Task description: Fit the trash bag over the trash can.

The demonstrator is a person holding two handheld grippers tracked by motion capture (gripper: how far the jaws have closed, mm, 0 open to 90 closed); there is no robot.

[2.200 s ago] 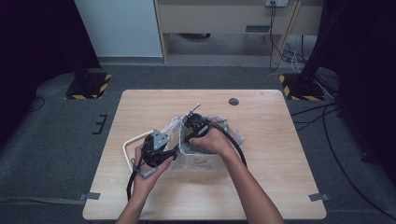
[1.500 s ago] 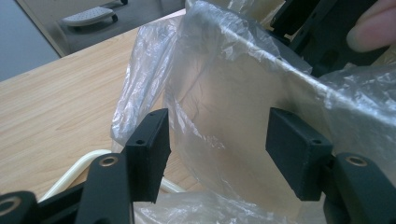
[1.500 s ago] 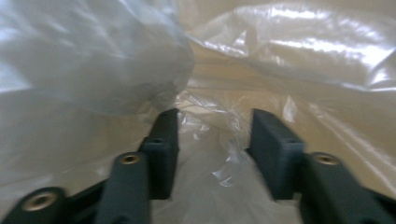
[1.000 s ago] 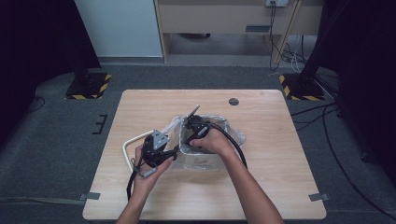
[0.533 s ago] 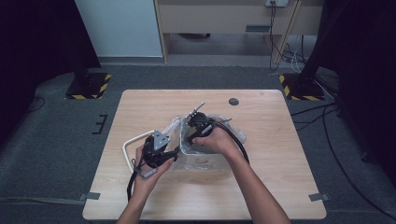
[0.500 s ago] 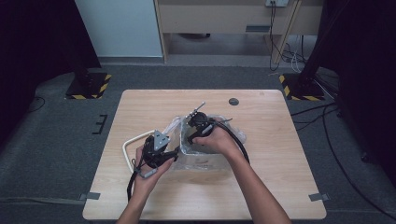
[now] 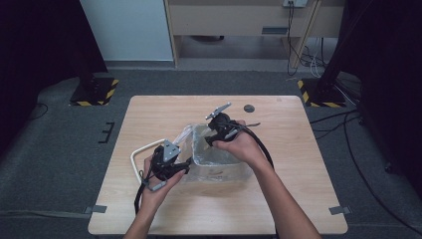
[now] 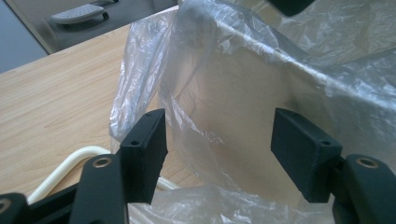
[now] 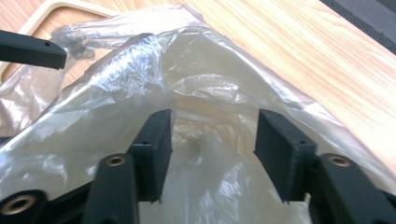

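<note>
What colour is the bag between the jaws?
Clear, colourless plastic bag, slightly milky where creased; the right gripper view shows it best.

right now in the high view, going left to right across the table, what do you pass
cream tray rim → left gripper → clear plastic bag → small dark round thing near the far edge

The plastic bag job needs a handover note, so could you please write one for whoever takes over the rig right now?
Left gripper: jaws apart at the near-left edge of the clear plastic bag, film between them, not pinched.
Right gripper: jaws have just been closing, still apart, above the bag's far rim.
Bag sits mid-table, mouth up and spread; a cream tray lies at its left.
Done: bag partly opened.
Left: probably grip both edges and spread it fully.
</note>
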